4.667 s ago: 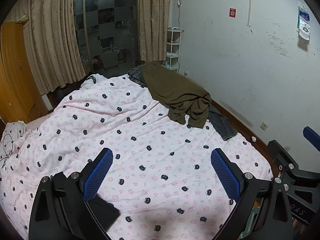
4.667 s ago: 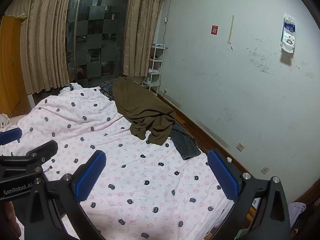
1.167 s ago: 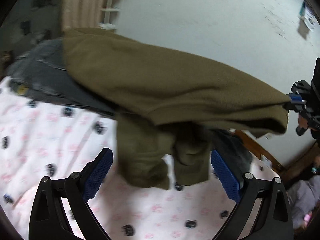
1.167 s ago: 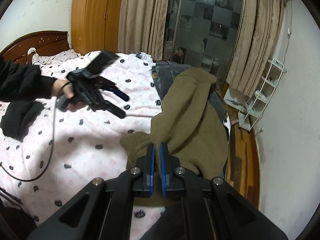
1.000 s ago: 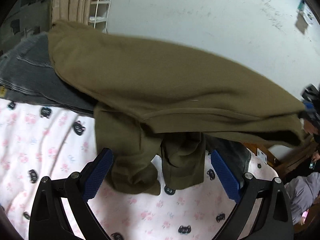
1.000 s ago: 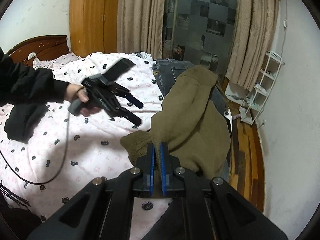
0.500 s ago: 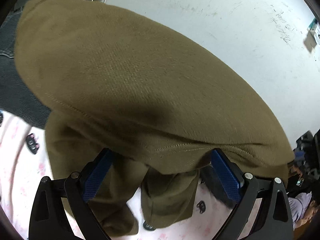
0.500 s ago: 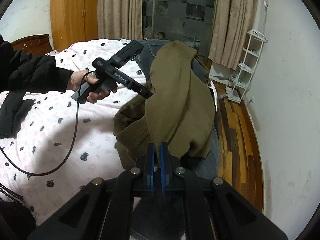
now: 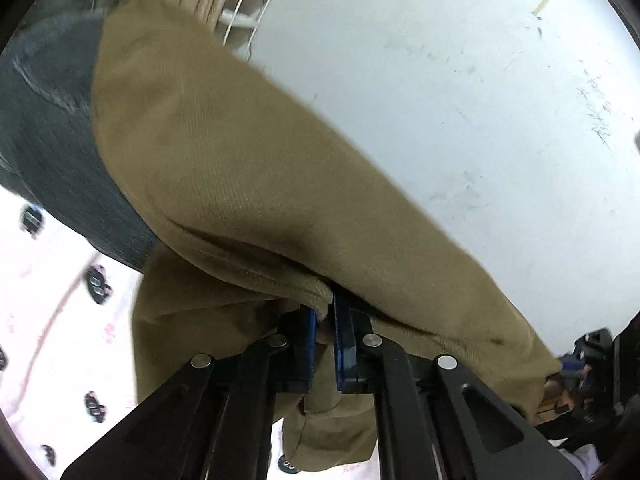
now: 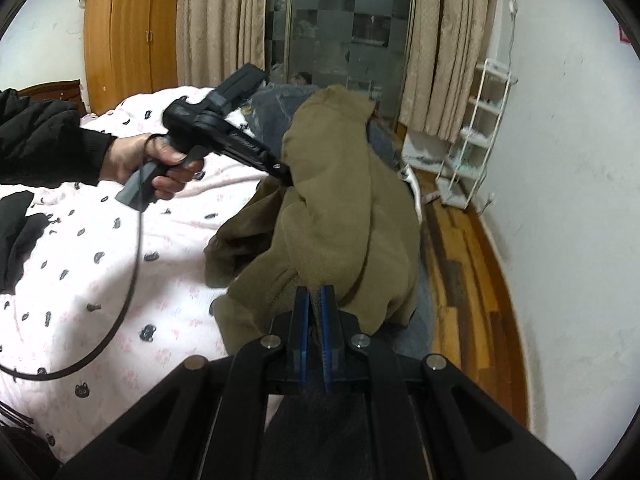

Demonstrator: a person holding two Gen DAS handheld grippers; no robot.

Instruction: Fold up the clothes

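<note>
Olive garment (image 10: 340, 200) gripped at two edges above the bed (image 10: 100, 280)

Right gripper (image 10: 314, 300) pinches its near edge; left gripper (image 10: 286, 174) bites its far side.

The olive garment (image 10: 340, 200) is thick matt cloth with a soft, fuzzy nap and a stitched hem. Beneath it lies grey-blue denim (image 9: 48, 128), coarser in weave. The bed cover (image 10: 80, 280) is smooth printed cotton. Both tongs, left (image 9: 325, 332) and right (image 10: 314, 320), are matt black plastic with ribbed blue pads (image 10: 327, 320) and bright metal screw heads. The floor (image 10: 468, 264) is glossy varnished wood.
</note>
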